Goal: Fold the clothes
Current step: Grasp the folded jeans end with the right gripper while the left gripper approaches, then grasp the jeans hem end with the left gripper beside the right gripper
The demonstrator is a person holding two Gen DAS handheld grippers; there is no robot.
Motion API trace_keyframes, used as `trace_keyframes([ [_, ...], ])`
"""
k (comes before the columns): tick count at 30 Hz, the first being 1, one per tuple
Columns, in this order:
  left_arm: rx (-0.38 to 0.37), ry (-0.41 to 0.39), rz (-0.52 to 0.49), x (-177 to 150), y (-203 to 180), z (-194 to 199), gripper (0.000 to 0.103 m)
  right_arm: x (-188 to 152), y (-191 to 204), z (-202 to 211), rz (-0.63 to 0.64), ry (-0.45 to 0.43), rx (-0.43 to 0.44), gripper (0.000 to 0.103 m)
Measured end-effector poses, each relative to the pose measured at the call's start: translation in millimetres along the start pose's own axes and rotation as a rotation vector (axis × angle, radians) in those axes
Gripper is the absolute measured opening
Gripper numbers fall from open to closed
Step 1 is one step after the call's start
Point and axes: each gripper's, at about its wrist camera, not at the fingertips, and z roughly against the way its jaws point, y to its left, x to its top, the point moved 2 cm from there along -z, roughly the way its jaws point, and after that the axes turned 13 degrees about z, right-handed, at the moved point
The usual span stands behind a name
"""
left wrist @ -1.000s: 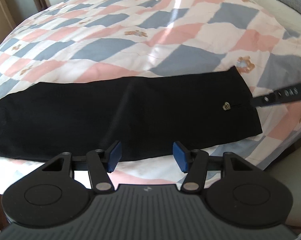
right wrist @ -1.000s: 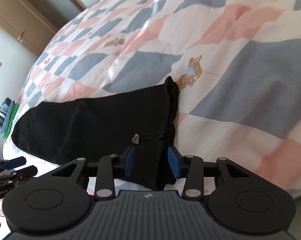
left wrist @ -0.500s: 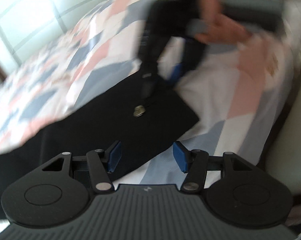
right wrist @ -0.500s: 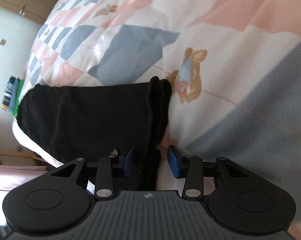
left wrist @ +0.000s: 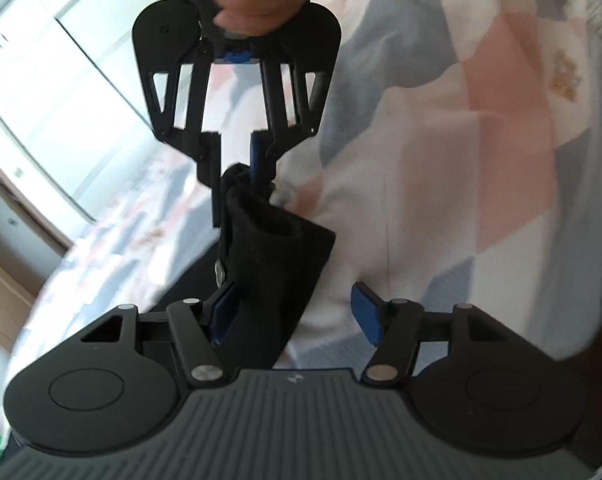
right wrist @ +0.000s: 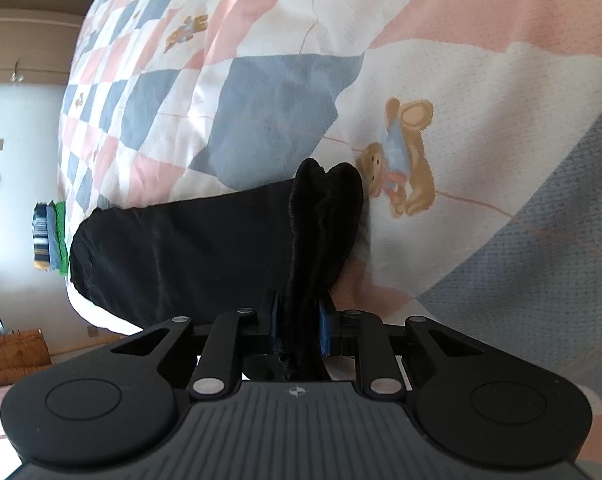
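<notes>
right tongs (right wrist: 299, 330): clenched on bunched edge of black garment (right wrist: 189, 248)
left tongs (left wrist: 293, 312): released, pads spread, garment corner between them, near left pad
garment: mostly flat on bed quilt (right wrist: 269, 92), gripped end raised
far: folded clothes stack (right wrist: 49, 236) by wall

The clothes (right wrist: 189, 256) lie on the bed (right wrist: 481, 128), stretching to the left in the right wrist view. One end is bunched up between the jaws of the right gripper (right wrist: 299, 326). The left gripper (left wrist: 295, 314) sits just beside that end, jaws wide apart. A stack of folded things (right wrist: 49, 236) sits far to the left, off the bed.
</notes>
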Motion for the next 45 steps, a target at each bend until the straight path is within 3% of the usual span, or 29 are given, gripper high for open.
trace_keyframes([
  [1, 0.012, -0.013, 0.030, 3, 3, -1, 0.045, 1, 0, 0, -0.014, 0.001, 0.017, 0.020],
  [2, 0.017, -0.022, 0.075, 7, 9, 0, 0.025, 2, 1, 1, -0.021, 0.004, 0.033, 0.020],
  [5, -0.030, -0.005, 0.236, 14, 37, 5, 0.011, 6, 5, 6, 0.033, 0.025, 0.049, 0.028],
  [8, -0.043, 0.018, 0.333, 18, 63, 10, 0.009, 17, 19, 29, 0.264, 0.028, -0.012, 0.032],
  [10, -0.040, 0.028, 0.397, 22, 80, 12, 0.010, 23, 39, 51, 0.541, -0.003, -0.125, 0.037],
  [12, -0.035, 0.040, 0.435, 25, 91, 11, 0.010, 16, 67, 59, 0.949, -0.033, -0.313, 0.044],
  [14, -0.038, 0.058, 0.472, 25, 100, 13, 0.010, -6, 86, 46, 1.416, 0.002, -0.472, 0.057],
  [15, -0.037, 0.064, 0.477, 26, 102, 13, 0.010, -19, 88, 35, 1.620, 0.023, -0.515, 0.057],
  [16, -0.035, 0.067, 0.475, 26, 102, 12, 0.010, -31, 86, 25, 1.796, 0.052, -0.528, 0.057],
  [19, -0.039, 0.076, 0.483, 28, 105, 17, 0.011, -61, 71, 0, 2.217, 0.139, -0.481, 0.078],
  [20, -0.040, 0.079, 0.488, 28, 106, 19, 0.011, -68, 66, -4, 2.320, 0.142, -0.463, 0.086],
  [22, -0.044, 0.084, 0.496, 28, 105, 19, 0.012, -73, 58, -13, 2.465, 0.117, -0.467, 0.091],
  [24, -0.047, 0.085, 0.498, 27, 103, 18, 0.012, -70, 53, -23, 2.541, 0.138, -0.478, 0.087],
  [25, -0.051, 0.085, 0.497, 27, 103, 17, 0.012, -67, 51, -29, 2.570, 0.139, -0.505, 0.076],
  [26, -0.057, 0.087, 0.498, 26, 103, 16, 0.012, -62, 50, -35, 2.588, 0.177, -0.519, 0.054],
  [28, -0.075, 0.088, 0.517, 25, 110, 19, 0.009, -50, 54, -41, 2.586, 0.290, -0.495, 0.027],
  [35, -0.108, 0.104, 0.724, 9, 185, 39, 0.009, -13, 137, -33, 2.459, 0.551, -0.308, 0.026],
  [38, -0.078, 0.107, 0.827, -5, 231, 49, 0.009, -3, 185, -43, 2.506, 0.671, -0.250, 0.025],
  [45, 0.062, 0.106, 1.082, -53, 341, 65, 0.008, 10, 322, -113, 2.630, 0.714, -0.158, 0.024],
])
